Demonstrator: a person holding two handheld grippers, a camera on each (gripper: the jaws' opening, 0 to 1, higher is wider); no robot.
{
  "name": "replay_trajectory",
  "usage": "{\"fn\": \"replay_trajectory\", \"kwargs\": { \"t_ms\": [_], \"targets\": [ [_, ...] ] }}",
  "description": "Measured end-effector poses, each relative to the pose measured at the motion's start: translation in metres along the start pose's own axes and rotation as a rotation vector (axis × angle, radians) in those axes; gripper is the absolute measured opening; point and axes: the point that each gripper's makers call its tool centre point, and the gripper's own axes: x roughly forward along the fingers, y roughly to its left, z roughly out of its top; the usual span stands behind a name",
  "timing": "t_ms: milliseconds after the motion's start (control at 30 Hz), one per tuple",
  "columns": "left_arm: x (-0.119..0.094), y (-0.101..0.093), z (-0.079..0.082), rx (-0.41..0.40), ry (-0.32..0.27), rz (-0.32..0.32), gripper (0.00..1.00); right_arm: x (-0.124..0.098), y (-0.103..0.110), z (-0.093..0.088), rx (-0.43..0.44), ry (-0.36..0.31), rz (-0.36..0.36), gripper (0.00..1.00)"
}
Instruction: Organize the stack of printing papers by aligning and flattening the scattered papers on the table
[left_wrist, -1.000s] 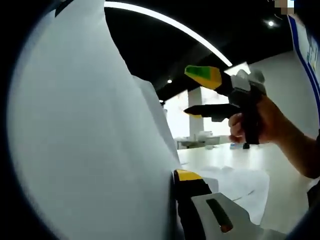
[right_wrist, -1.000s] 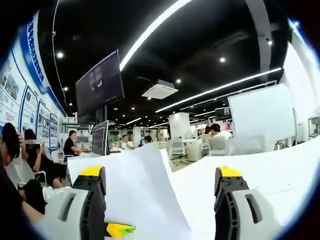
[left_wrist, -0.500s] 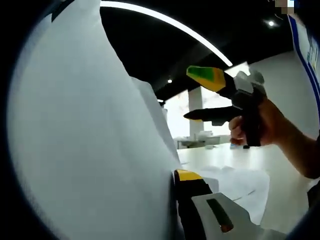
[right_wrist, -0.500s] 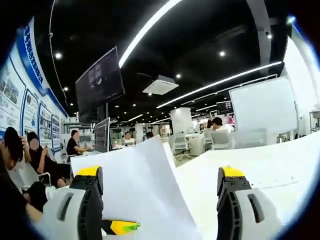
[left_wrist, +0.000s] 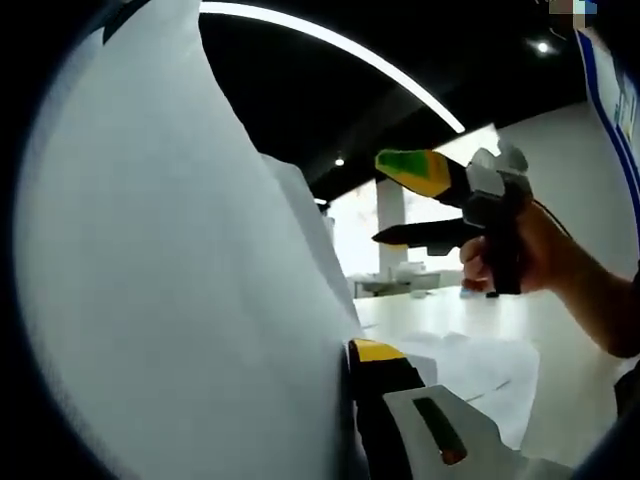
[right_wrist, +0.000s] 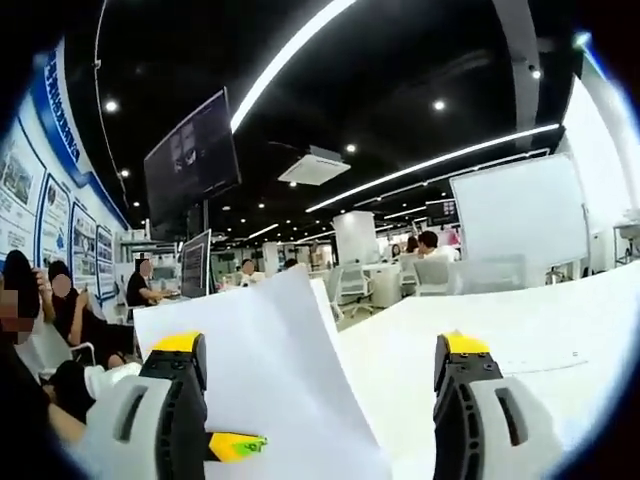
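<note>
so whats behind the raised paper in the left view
The paper hides most of what lies behind it. Past its edge show the right gripper, open, the table with more sheets, and a ceiling light.

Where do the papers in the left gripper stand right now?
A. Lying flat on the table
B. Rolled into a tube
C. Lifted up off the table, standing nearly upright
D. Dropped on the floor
C: in the left gripper view the papers rise steeply beside the left gripper's jaw, well above the table.
</note>
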Motion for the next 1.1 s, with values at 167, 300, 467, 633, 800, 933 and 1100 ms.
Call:
{"fn": "replay_trajectory", "kwargs": {
  "t_ms": [167, 300, 467, 633, 800, 933, 1100],
  "targets": [
    [0.000, 0.000, -0.001, 0.000, 0.002, 0.000, 0.09, -0.001, 0.001, 0.000, -0.016, 0.002, 0.000, 0.90],
    [0.000, 0.000, -0.001, -0.003, 0.003, 0.003, 0.09, -0.001, -0.001, -0.005, -0.023, 0.019, -0.005, 0.89],
    [0.000, 0.001, -0.002, -0.009, 0.005, 0.007, 0.09, -0.002, -0.005, -0.009, -0.013, 0.028, -0.012, 0.89],
    [0.000, 0.001, -0.002, -0.009, 0.007, 0.008, 0.09, -0.005, -0.012, -0.011, -0.012, 0.038, -0.025, 0.89],
    [0.001, 0.000, -0.003, -0.009, 0.008, 0.008, 0.09, -0.008, -0.016, -0.011, -0.012, 0.041, -0.033, 0.89],
    [0.001, -0.001, -0.002, -0.007, 0.007, 0.007, 0.09, -0.010, -0.017, -0.010, -0.012, 0.038, -0.034, 0.89],
    [0.001, -0.001, -0.002, -0.006, 0.006, 0.006, 0.09, -0.014, -0.020, -0.011, -0.013, 0.036, -0.044, 0.89]
  ]
}}
